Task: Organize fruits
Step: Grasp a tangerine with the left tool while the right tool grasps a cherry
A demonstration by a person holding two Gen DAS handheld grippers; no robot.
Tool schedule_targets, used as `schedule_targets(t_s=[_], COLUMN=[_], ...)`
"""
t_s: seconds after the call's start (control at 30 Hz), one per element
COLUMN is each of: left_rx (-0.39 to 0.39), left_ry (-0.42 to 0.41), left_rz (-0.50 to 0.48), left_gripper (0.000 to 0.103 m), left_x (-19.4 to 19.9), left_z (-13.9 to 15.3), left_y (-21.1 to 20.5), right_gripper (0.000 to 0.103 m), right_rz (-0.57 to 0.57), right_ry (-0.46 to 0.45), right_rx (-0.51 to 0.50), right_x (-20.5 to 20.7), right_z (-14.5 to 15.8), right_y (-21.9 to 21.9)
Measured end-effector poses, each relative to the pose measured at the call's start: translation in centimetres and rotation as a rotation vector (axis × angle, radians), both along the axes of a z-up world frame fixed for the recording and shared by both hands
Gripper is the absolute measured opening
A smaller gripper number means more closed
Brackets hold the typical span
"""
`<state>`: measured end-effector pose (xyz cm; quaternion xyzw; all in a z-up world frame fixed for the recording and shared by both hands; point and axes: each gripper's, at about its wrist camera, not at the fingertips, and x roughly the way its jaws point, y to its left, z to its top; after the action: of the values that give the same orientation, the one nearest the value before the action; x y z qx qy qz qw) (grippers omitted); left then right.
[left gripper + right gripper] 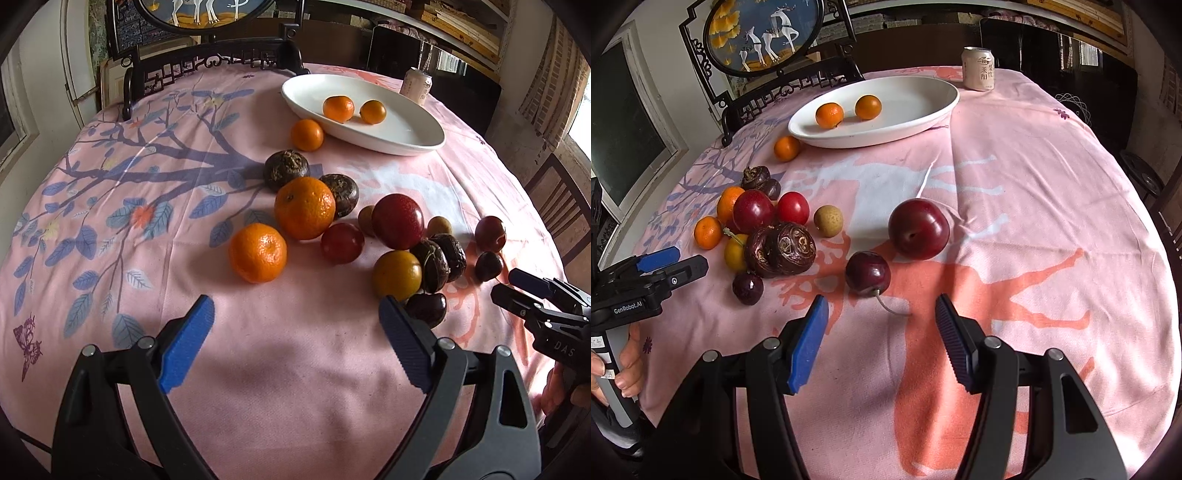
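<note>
Pink floral tablecloth over round table; drink can upright near far edge, just beside white oval plate. Dark carved chair back + framed deer panel behind far edge.

Plate holds 2 small oranges, apart from each other; third small orange on cloth just beside plate's near-left rim. Main fruit cluster toward left side of table: larger oranges, red plum-like fruits, yellow fruit, dark brown wrinkled water-chestnut-type pieces packed touching each other, blocking side access to inner ones. Tan longan-like fruit just right of cluster. Dark cherry at cluster's near side.

Apart from cluster, nearer table centre: big dark-red plum, glossy, stem dimple facing cam; cherry w/ stem just near-left of it, stem curling toward near edge.

Left gripper low over cloth, jaws spread wide, nothing between, right finger tip just beside dark cherry. Right gripper also wide open + empty, aimed at stemmed cherry, not touching. Bare fingers wrapped on left handle
</note>
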<state>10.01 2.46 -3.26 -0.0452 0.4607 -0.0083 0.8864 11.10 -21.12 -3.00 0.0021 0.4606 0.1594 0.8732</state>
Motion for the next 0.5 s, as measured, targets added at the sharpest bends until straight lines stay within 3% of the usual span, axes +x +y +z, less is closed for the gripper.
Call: schedule_targets(t_s=[0.17, 0.2, 0.37, 0.4, 0.5], left_rx=[-0.001, -0.001, 0.01, 0.011, 0.022], left_ry=[0.018, 0.023, 0.037, 0.038, 0.043], left_rz=[0.01, 0.01, 0.032, 0.038, 0.052], left_gripper=[0.092, 0.092, 0.092, 0.092, 0.092], left_x=[0.5, 0.6, 1.2, 1.4, 1.8], left_z=[-0.7, -0.8, -1.0, -1.0, -1.1], left_y=[0.6, 0.7, 1.6, 1.9, 2.3], right_gripper=[0.057, 0.051, 0.039, 0.026, 0.027], right_rz=[0.0, 0.006, 0.006, 0.007, -0.018], right_ry=[-0.011, -0.007, -0.027, -0.025, -0.046], right_rx=[-0.027, -0.034, -0.075, -0.064, -0.059], right_x=[1.1, 1.3, 2.2, 2.2, 2.2], right_z=[-0.3, -0.4, -0.8, -0.8, -0.5], right_y=[0.9, 1.2, 2.0, 1.9, 1.4])
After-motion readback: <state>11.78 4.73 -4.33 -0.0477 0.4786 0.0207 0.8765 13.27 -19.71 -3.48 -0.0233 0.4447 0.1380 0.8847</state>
